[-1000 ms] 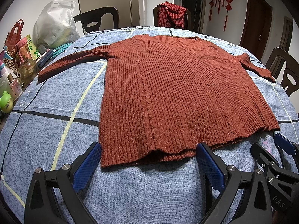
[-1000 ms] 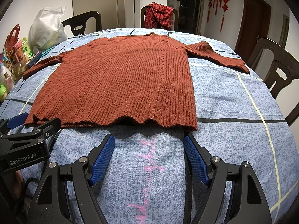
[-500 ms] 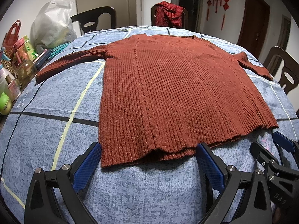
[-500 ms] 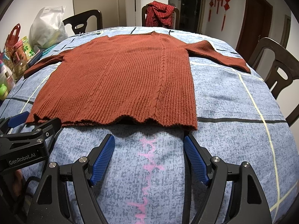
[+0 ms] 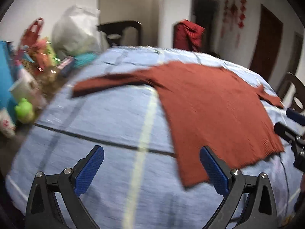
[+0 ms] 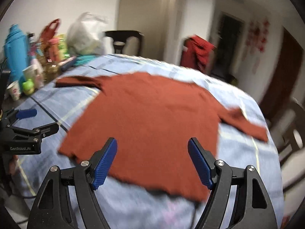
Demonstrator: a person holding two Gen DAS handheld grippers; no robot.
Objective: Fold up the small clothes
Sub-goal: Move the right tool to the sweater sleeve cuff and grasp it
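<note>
A rust-red knitted sweater lies flat on the blue checked tablecloth, sleeves spread to both sides; it also shows in the right wrist view. My left gripper is open and empty, over bare cloth left of the sweater's lower left corner. My right gripper is open and empty, above the sweater's lower hem. Each gripper shows at the edge of the other's view: the right gripper and the left gripper. Both views are blurred by motion.
Clutter stands at the table's left edge: a blue flask, cups, a green toy, a white plastic bag. Dark chairs ring the table; one holds a red garment. Another chair is at the right.
Both grippers have swung left and risen; the sweater now sits right of centre in the left view. The sweater itself has not moved. Both grippers stay open.
</note>
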